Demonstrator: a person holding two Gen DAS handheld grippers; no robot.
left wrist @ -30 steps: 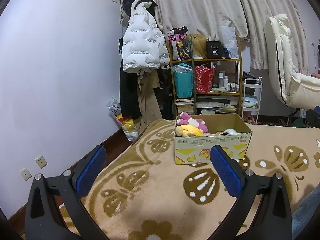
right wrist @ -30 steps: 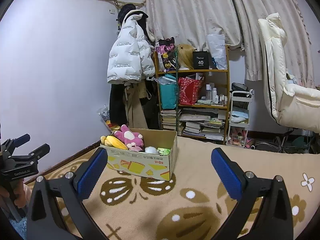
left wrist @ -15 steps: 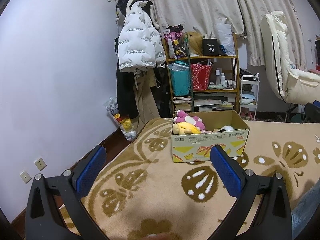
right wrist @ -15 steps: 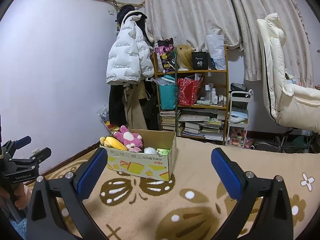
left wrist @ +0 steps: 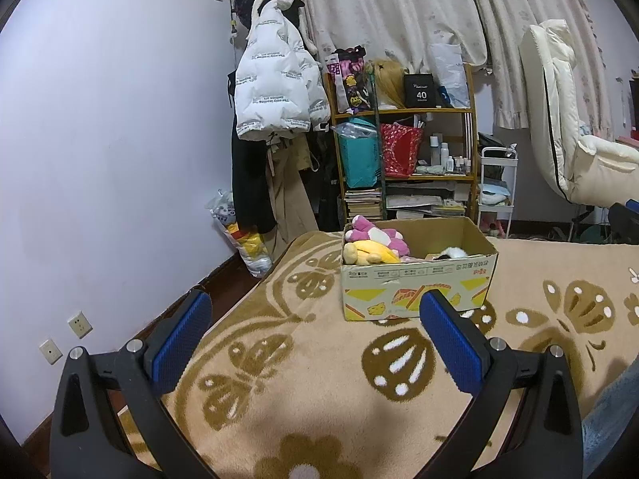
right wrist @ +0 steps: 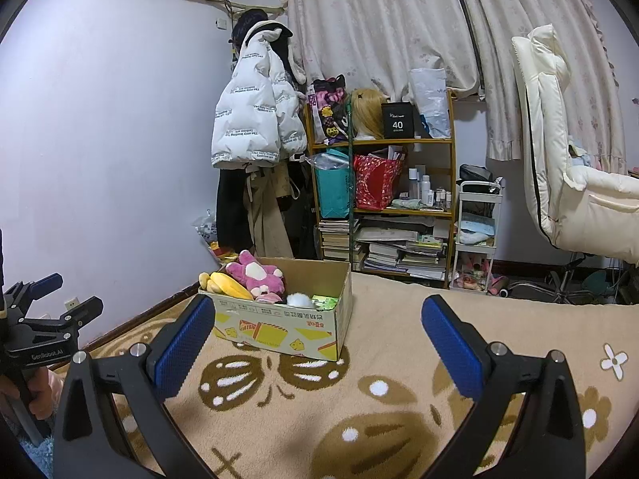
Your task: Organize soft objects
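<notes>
In the left wrist view our left tongs fill the bottom of the frame, their 2 blue pads spread wide apart with nothing between them, hovering above the tan carpet with its brown flower pattern. In the right wrist view our right tongs stand the same way, jaws wide apart and empty over the carpet. At the lower left edge of that view we also see the left tongs from the side, gripped by a hand low in the corner. Beyond the pads, in the middle of both frames, a cardboard box sits on the carpet, well apart from both tongs. Inside it, toward its left end, a pink plush toy lies on top of a yellow plush toy, and a small white fluffy toy rests near the middle of the box. Behind the box, at the centre of the frame, a wooden shelf holds books, a teal bag, a red bag and small bottles. To its left, in the upper middle, a white puffer jacket hangs over darker clothes. On the floor below the jacket, by the wall, a plastic bag holds something yellow. At the right edge a cream chair leans back, and curtains cover the top of the frame.
</notes>
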